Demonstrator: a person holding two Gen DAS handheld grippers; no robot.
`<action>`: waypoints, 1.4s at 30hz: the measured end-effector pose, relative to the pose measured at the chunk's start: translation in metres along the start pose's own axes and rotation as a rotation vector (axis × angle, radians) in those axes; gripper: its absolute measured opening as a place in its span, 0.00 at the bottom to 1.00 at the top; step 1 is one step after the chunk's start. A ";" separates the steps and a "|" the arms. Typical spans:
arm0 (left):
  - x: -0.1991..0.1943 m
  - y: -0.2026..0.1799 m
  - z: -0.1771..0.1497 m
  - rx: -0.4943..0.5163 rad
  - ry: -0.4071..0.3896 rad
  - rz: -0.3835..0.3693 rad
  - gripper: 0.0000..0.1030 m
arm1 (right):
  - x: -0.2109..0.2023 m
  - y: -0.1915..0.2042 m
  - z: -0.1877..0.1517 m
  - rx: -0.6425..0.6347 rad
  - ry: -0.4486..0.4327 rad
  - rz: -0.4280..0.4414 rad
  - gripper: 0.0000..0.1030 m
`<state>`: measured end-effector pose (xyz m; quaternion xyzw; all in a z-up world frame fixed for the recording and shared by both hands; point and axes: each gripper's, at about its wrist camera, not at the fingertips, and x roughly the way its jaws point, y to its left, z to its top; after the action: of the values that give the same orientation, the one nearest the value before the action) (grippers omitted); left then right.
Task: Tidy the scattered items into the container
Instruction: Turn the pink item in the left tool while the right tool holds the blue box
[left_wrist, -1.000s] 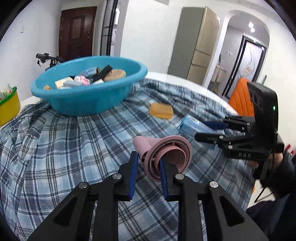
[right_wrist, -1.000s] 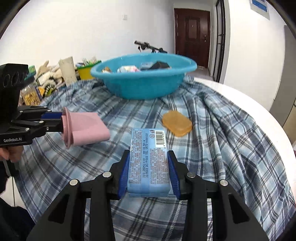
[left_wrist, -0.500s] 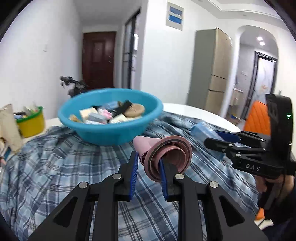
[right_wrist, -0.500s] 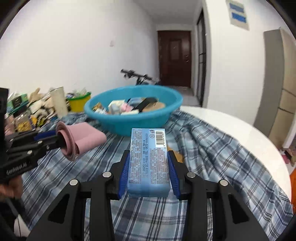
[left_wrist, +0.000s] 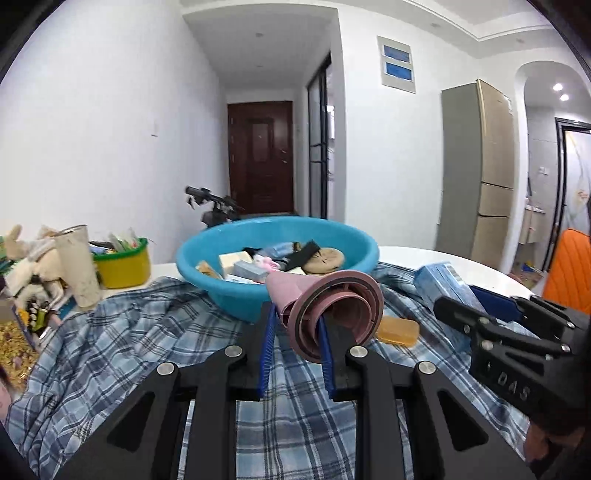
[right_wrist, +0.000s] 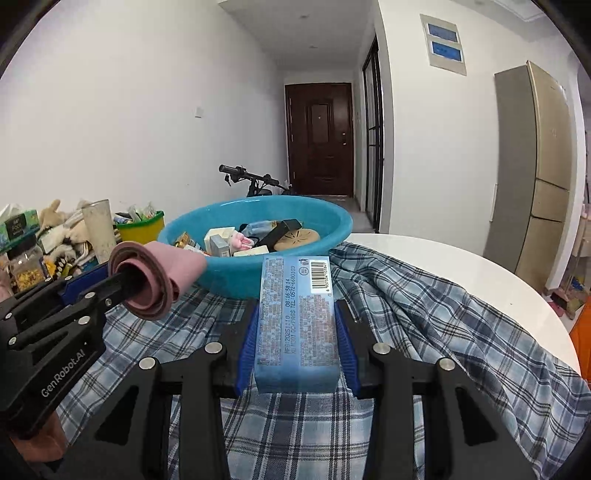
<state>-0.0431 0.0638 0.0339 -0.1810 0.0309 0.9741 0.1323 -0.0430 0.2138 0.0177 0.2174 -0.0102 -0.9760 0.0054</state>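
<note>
From the left wrist camera, the left gripper is squeezing the rim of a pink cup. One pad is sitting inside the cup and one outside. The cup is hanging in the air, just in front of the blue bowl. It is lying on its side, with its open mouth facing near and its closed end pointing far and a bit left, toward the bowl. The grip is only on a thin edge, so the cup could be slipping or swinging out before it gets over the bowl. An orange soap is lying on the checked cloth, not yet picked up.

From the right wrist camera, the right gripper is clamping a blue packet by its long sides. The packet is in the air, near the bowl, with its long way running near to far, toward the bowl. The two grippers are close, side by side, so they could be bumping each other. The bowl is already holding many things, so the packet could be sliding off the heap.
</note>
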 end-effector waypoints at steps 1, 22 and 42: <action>0.001 0.000 -0.001 -0.002 0.004 -0.003 0.23 | 0.000 0.001 0.000 -0.004 0.000 0.001 0.37; 0.007 -0.004 0.002 -0.009 0.026 -0.012 0.23 | 0.000 0.003 0.007 -0.015 -0.013 0.001 0.37; 0.011 0.007 0.023 -0.027 0.050 -0.094 0.13 | -0.002 -0.010 0.027 0.015 -0.048 0.020 0.37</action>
<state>-0.0630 0.0622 0.0511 -0.2082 0.0125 0.9623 0.1745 -0.0526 0.2244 0.0428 0.1941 -0.0198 -0.9807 0.0132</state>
